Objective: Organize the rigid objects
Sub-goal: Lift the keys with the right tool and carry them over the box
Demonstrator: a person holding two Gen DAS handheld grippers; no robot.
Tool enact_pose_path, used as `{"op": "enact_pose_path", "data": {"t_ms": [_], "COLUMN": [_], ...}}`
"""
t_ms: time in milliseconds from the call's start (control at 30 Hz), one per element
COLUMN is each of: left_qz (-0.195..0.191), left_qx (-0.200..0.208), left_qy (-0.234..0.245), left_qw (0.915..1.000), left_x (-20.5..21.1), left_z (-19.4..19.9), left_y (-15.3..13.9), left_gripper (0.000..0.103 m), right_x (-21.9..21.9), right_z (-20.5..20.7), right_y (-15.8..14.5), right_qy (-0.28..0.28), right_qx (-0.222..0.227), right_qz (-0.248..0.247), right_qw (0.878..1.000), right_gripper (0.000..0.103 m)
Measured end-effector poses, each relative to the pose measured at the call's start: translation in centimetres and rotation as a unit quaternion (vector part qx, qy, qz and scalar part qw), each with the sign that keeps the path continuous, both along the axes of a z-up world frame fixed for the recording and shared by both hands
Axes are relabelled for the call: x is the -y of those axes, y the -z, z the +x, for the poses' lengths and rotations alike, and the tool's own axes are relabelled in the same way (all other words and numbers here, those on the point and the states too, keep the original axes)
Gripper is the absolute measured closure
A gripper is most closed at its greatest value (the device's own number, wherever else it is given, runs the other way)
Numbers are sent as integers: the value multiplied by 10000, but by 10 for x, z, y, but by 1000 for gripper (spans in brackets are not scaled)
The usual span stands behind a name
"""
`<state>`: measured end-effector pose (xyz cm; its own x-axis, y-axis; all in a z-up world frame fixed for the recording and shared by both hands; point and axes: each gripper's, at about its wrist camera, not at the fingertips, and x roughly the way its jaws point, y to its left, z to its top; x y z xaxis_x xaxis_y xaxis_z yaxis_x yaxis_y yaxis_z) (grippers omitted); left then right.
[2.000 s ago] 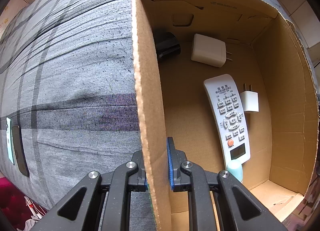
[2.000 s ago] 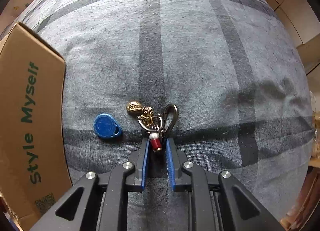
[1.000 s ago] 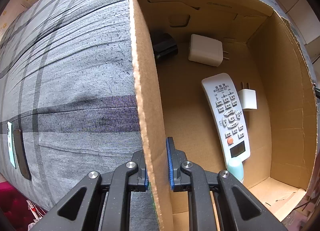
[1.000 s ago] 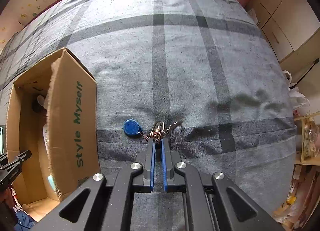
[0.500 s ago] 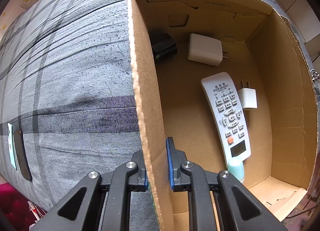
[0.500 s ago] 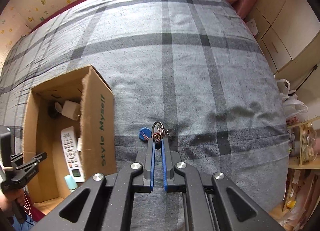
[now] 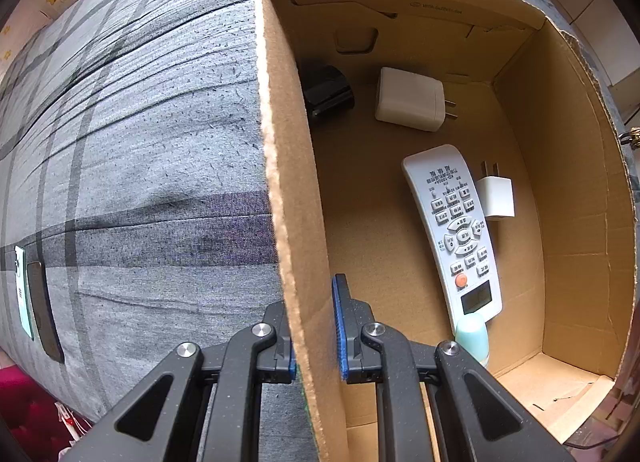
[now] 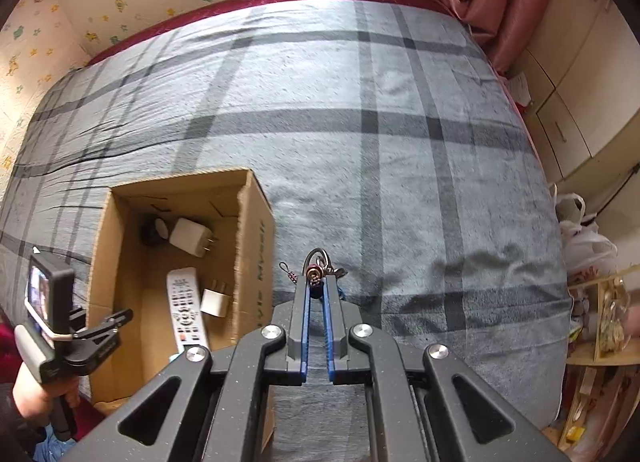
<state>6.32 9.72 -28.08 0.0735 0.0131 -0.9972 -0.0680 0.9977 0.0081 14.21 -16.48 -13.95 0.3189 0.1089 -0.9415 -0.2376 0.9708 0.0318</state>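
A: What is hard to read around the cardboard box?

B: Plenty. The black object in the box's far left corner is half behind the wall, so its kind stays unknown. The pale green item at the near end is cut off by the left gripper's frame. The green lettering on the box's outer side is smeared in the right wrist view. Two flat things on the bedspread, well left of the box, sit at the edge of the lens and are too distorted to name.

A: And inside the box, what reads clearly?

B: A white remote lies lengthwise, a small white plug just to its right, a larger white charger toward the far wall.

A: The left gripper?

B: Points straight down, its jaws clamped on the box's left wall, one pad outside and one inside. A hand grips its handle at the box's near left corner.

A: The right gripper?

B: Tilted steeply down, up off the bedspread, just right of the box's right wall. Its jaws are pinched on the keychain; a ring and small charms poke past the tips, a blue bit peeks beside the right finger, the rest hidden.
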Motion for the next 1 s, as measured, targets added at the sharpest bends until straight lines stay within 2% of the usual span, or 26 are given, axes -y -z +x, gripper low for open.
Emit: {"op": "enact_pose_path", "data": {"t_ms": [467, 700, 1000], "left_qz": [1, -14, -34], "left_qx": [8, 23, 24], "left_qy": [8, 1, -31], "left_qw": [10000, 10000, 10000], "left_x": [0, -1, -3], "left_z": [-1, -1, -1], "left_y": [-3, -3, -3], "left_gripper": [88, 88, 89], "right_x": [-53, -79, -104], "right_z": [-22, -34, -47], "right_y": [-35, -33, -15], "right_qy": [-671, -970, -1289], "right_qx": [132, 27, -136], "right_qz": [226, 338, 330], "right_qw": [9974, 9947, 9910], "right_gripper": [99, 99, 99]}}
